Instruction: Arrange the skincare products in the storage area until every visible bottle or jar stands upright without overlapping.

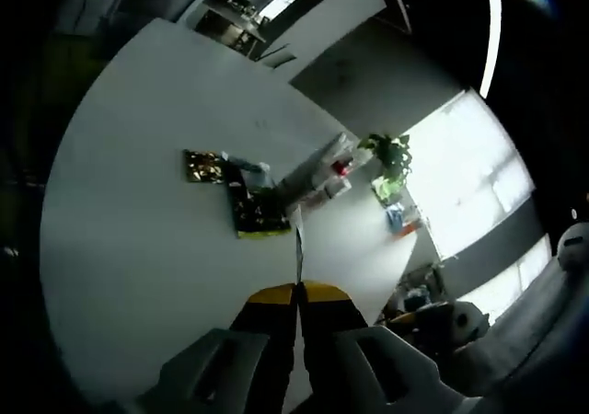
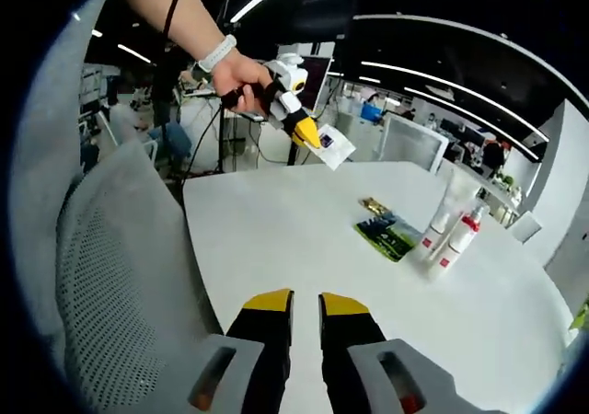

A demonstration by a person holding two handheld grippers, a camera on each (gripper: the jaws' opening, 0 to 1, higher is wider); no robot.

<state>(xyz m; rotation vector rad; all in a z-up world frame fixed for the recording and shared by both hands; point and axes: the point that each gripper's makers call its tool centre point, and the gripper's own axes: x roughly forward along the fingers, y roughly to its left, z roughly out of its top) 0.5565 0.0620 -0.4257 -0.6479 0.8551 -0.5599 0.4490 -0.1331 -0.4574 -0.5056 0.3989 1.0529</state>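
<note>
The counter (image 2: 304,239) is plain white, the tongs (image 2: 306,302) yellow-tipped on black, the bottles (image 2: 453,239) white with red caps and bands, the packet (image 2: 390,235) dark green, the mesh chair (image 2: 110,258) grey.

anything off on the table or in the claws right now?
One thing: the left claw is raised above the table, shut on a thin flat card, not a bottle. The card is seen edge-on in the left gripper view. The right claw is open and empty. The bottles stand upright; no spills.
</note>
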